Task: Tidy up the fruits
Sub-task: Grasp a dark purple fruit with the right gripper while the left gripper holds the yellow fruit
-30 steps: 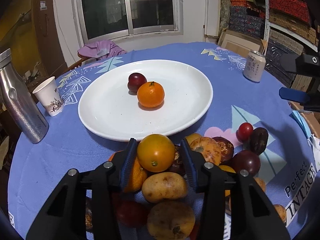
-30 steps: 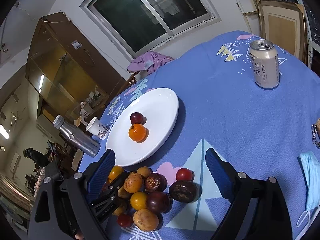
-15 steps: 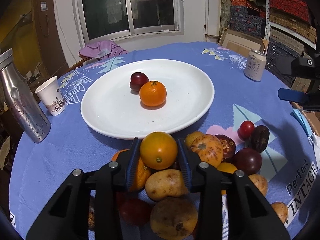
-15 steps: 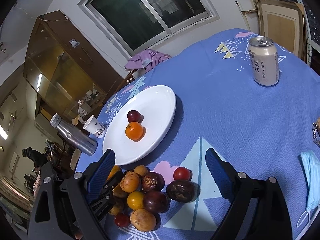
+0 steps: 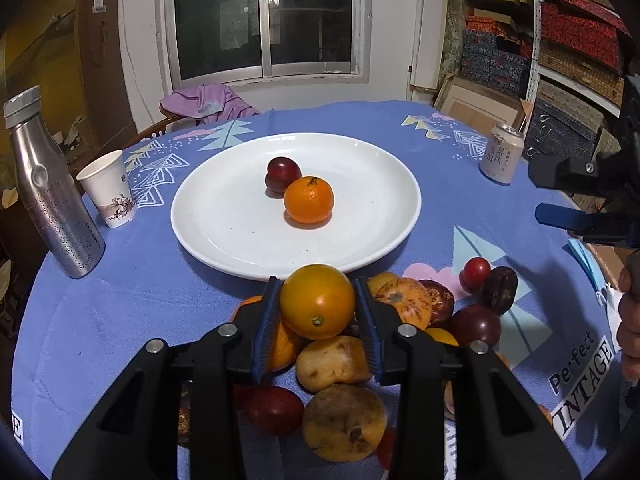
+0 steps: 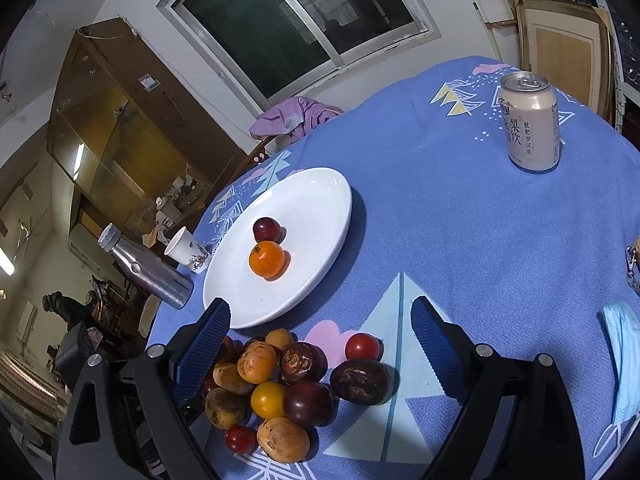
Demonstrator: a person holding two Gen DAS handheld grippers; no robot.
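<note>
A white plate (image 5: pixel 224 236) on the blue tablecloth holds a mandarin (image 5: pixel 308 199) and a dark red plum (image 5: pixel 283 172). A pile of mixed fruit (image 6: pixel 280 384) lies on the cloth just in front of the plate. My left gripper (image 5: pixel 315 282) is shut on a round yellow-orange fruit (image 5: pixel 317 302) at the top of that pile, both blue pads pressed against its sides. My right gripper (image 6: pixel 320 306) hangs wide open above the pile's right part, nothing between its fingers. The held fruit is hidden in the right wrist view.
A drink can (image 6: pixel 530 124) stands at the far right of the table. A steel bottle (image 5: pixel 52 196) and a paper cup (image 5: pixel 110 188) stand left of the plate. A blue face mask (image 6: pixel 624 356) lies at the right edge. A person's hand (image 5: pixel 630 320) shows there.
The left gripper's jaws came together onto the yellow-orange fruit and now press on it. The right gripper has stayed open in the same place.
</note>
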